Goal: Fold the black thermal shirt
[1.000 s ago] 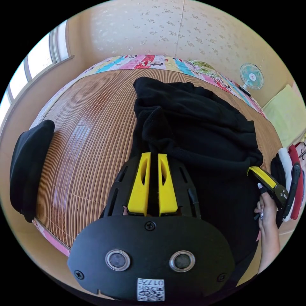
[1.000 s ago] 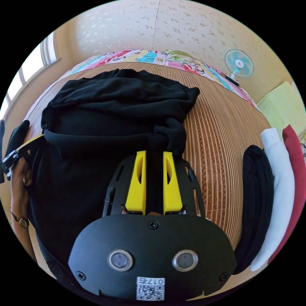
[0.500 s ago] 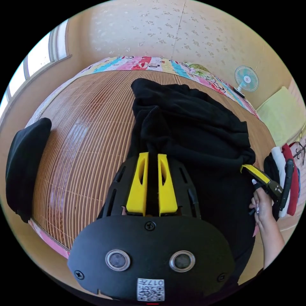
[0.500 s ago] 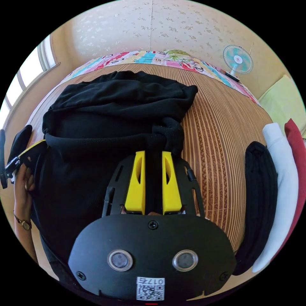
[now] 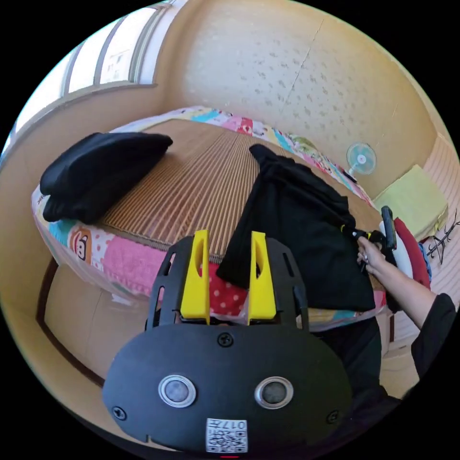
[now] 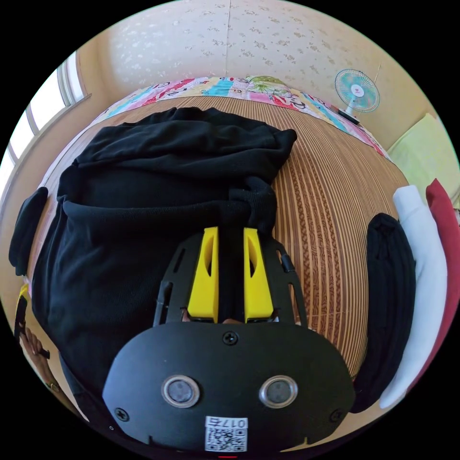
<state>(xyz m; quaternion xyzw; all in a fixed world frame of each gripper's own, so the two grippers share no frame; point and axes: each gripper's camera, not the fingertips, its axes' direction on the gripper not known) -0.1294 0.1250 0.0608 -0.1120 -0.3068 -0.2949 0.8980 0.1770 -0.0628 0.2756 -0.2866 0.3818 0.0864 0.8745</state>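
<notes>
in the left gripper view, the left gripper (image 5: pixel 226 258) has its two yellow jaws spread apart with nothing between them; it is pulled back off the bed edge, and past the jaws lie the patterned quilt edge (image 5: pixel 120 254) and a corner of the black thermal shirt (image 5: pixel 297 225). in the right gripper view, the right gripper (image 6: pixel 230 254) has its yellow jaws close together, pinching a bunched fold of the black thermal shirt (image 6: pixel 158 211) at the garment's near right corner.

in the left gripper view the person's right hand (image 5: pixel 371 254) reaches in from the right, its black-sleeved forearm stretched toward the shirt's far edge, holding the right gripper there. in the right gripper view the person's left hand (image 6: pixel 36 345) shows low at the left edge, off the bed.

the shirt lies on the brown woven bamboo mat (image 6: pixel 326 215), partly folded, with a doubled layer across its upper half. a folded black garment (image 5: pixel 96 167) lies well apart on the mat's left corner. just beside the shirt's right side stand a black roll (image 6: pixel 390 287), a white roll (image 6: pixel 424 268) and a red roll (image 6: pixel 448 239) of clothes. a small blue fan (image 6: pixel 357 91) stands by the wallpapered wall.
</notes>
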